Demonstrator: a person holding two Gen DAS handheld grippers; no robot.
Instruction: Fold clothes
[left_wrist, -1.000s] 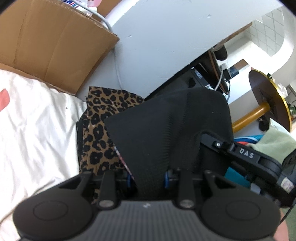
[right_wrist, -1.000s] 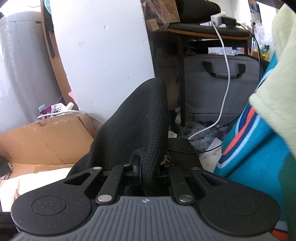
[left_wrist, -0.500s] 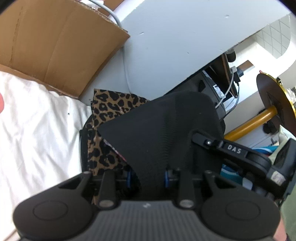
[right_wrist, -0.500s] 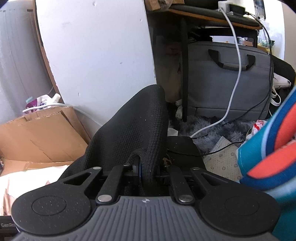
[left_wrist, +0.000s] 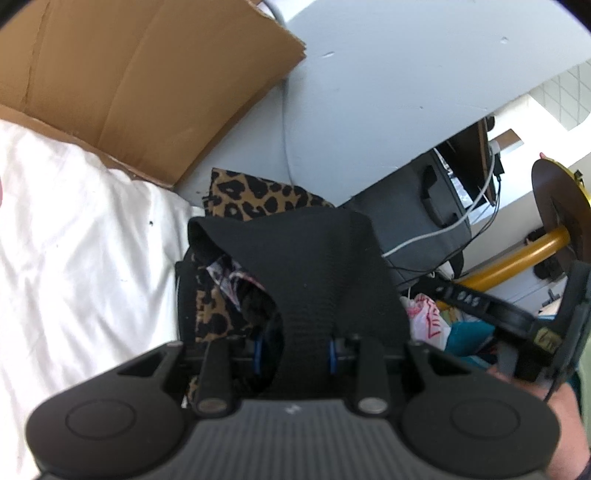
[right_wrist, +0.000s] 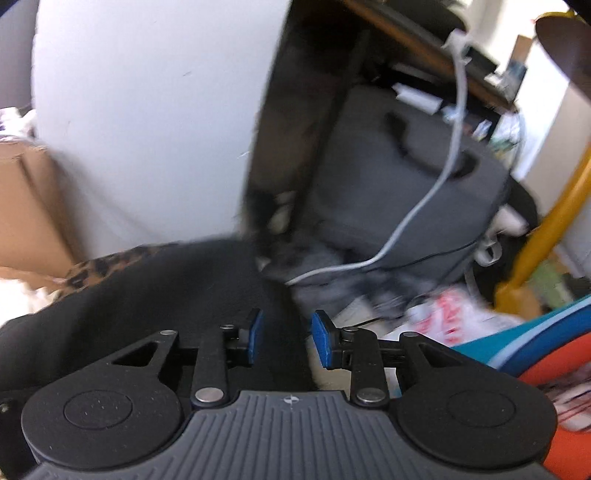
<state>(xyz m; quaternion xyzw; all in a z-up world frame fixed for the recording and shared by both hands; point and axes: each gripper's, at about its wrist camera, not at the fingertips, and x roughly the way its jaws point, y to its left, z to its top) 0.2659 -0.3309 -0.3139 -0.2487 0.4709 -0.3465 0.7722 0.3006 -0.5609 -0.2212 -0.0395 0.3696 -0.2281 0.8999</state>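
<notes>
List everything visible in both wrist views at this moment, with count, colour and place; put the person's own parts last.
black garment: one, black, draped over the leopard pile
leopard-print garment: one, tan and black, under the black garment
white sheet: one, white, left
cardboard: one, brown, behind the sheet
grey bag: one, grey, beside the white panel
white cable: one, white, across the bag
yellow pole: one, yellow, right
teal and orange fabric: one, lower right
left gripper: black, shut on the black garment
right gripper: black, blue pads, jaws opening, garment between them
hand: one, lower right edge
</notes>
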